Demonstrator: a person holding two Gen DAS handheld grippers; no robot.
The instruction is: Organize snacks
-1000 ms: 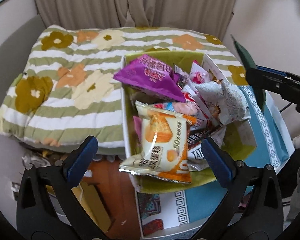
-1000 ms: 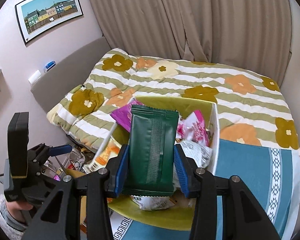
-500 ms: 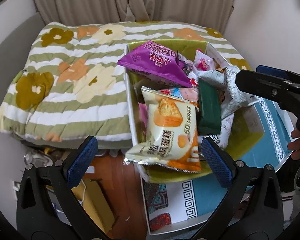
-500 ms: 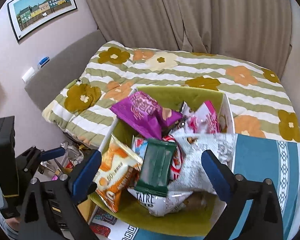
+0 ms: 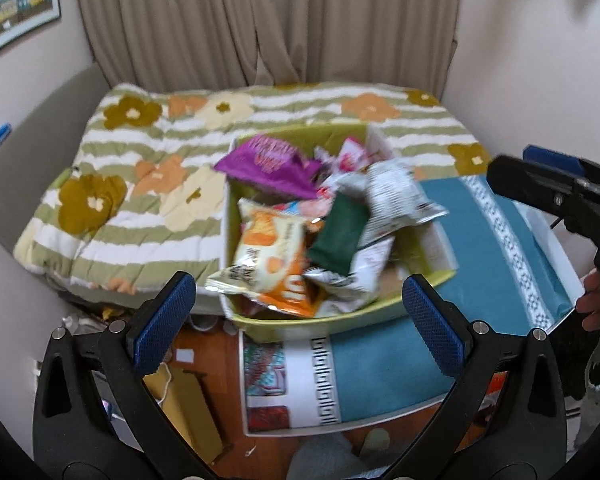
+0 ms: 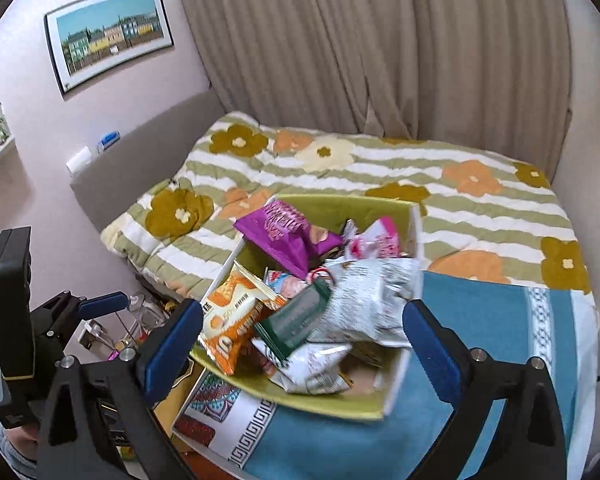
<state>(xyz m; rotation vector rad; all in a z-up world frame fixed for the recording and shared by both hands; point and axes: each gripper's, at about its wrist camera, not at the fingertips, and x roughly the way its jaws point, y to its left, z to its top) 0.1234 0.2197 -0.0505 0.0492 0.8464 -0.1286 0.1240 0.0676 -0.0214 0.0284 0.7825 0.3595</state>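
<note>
Both grippers hold nothing: the left gripper [image 5: 300, 312] and right gripper [image 6: 302, 338] have fingers spread wide. Ahead of them, the dark green packet [image 6: 294, 318] lies in the snack box [image 6: 328, 404], between the orange bag [image 5: 270, 260] and white bag [image 6: 364, 304]

A floral striped quilt [image 6: 380, 184] is covering the bed. Beige curtains [image 6: 380, 48] are hanging behind the bed, and a framed picture [image 6: 110, 34] of coloured houses is hanging on the wall left of the curtains. A teal patterned cloth [image 6: 500, 328] is lying just beside the quilt's near edge.
</note>
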